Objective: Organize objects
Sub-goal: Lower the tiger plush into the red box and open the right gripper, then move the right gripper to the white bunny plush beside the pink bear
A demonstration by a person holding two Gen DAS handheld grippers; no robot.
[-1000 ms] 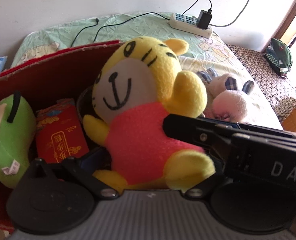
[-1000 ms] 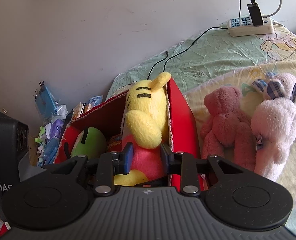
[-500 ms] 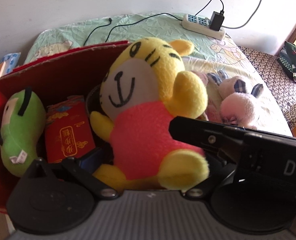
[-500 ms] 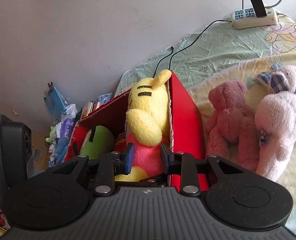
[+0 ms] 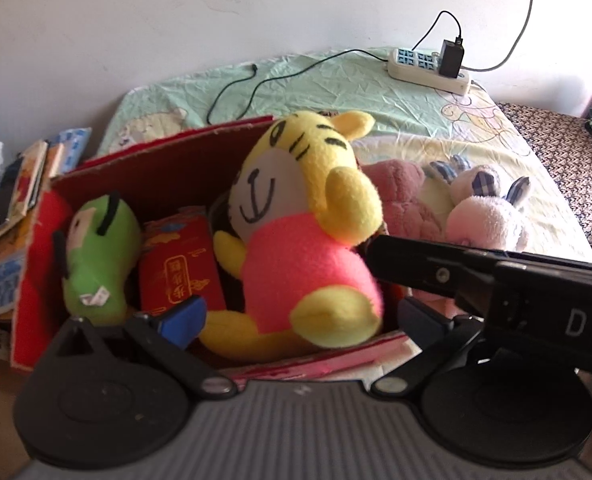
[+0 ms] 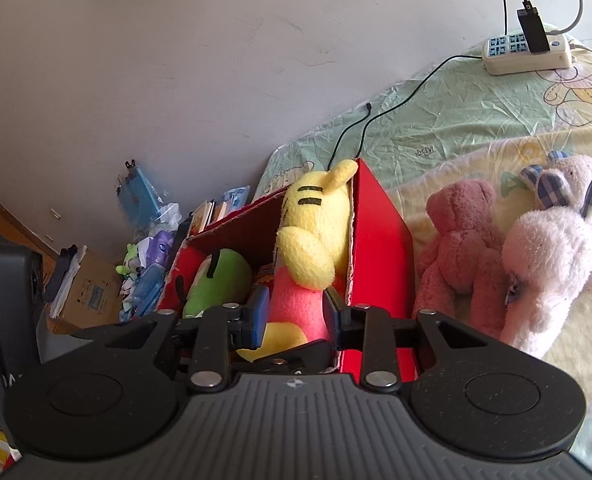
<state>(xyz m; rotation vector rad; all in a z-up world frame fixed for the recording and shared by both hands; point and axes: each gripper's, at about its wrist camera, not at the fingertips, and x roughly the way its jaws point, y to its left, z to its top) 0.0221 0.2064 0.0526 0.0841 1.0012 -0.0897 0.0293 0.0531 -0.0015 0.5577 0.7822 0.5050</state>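
A yellow tiger plush (image 5: 296,248) in a pink shirt sits upright at the right end of the red cardboard box (image 5: 156,172). My left gripper (image 5: 300,316) is open wide at the box's near rim, its blue pads clear of the tiger. My right gripper (image 6: 296,312) is shut on the tiger plush (image 6: 312,240), pinching its pink body. In the left wrist view one of the right gripper's black fingers (image 5: 416,264) reaches the tiger from the right. A green plush (image 5: 100,248) and a red packet (image 5: 180,272) lie in the box beside it.
On the bedsheet right of the box (image 6: 380,248) lie a pink bear (image 6: 460,260) and a pale pink rabbit (image 6: 548,248). A power strip (image 6: 524,52) with a black cable sits by the wall. Books (image 5: 20,188) and clutter crowd the left side of the box.
My left gripper has pulled back from the tiger, so more of the box and its near rim show. The tiger stays in the box. The right gripper's hold looks unchanged.
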